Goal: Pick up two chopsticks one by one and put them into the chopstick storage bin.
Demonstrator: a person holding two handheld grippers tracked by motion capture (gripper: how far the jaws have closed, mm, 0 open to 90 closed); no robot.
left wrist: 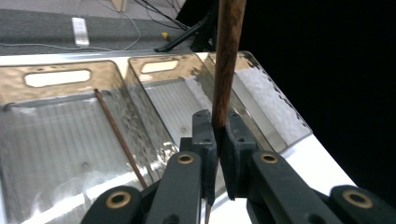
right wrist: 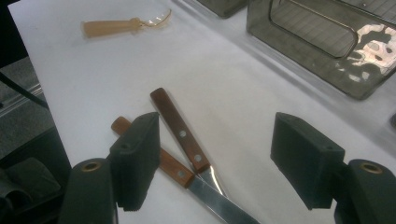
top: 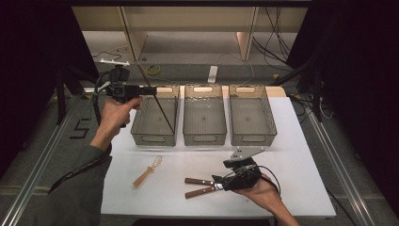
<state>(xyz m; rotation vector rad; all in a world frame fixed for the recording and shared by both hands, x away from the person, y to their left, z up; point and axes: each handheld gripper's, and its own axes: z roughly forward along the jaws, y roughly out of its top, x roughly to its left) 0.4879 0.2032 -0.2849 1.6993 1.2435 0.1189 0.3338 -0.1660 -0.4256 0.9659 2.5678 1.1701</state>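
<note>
**Chopstick held over left bin; knives under right gripper**

Left gripper (top: 149,90) clamped tight on a dark chopstick (left wrist: 227,56), held above the left bin (top: 141,129). A second chopstick (top: 164,113) leans inside that bin. Middle bin (top: 204,136) and right bin (top: 252,136) stand just beside it along the desk (top: 301,155) far edge. Right gripper (right wrist: 217,163), jaws wide apart and holding nothing, hovers over two wooden-handled knives (right wrist: 180,135) lying crossed. A clear spoon with tan handle (top: 148,172) lies near the front left, apart.
</note>
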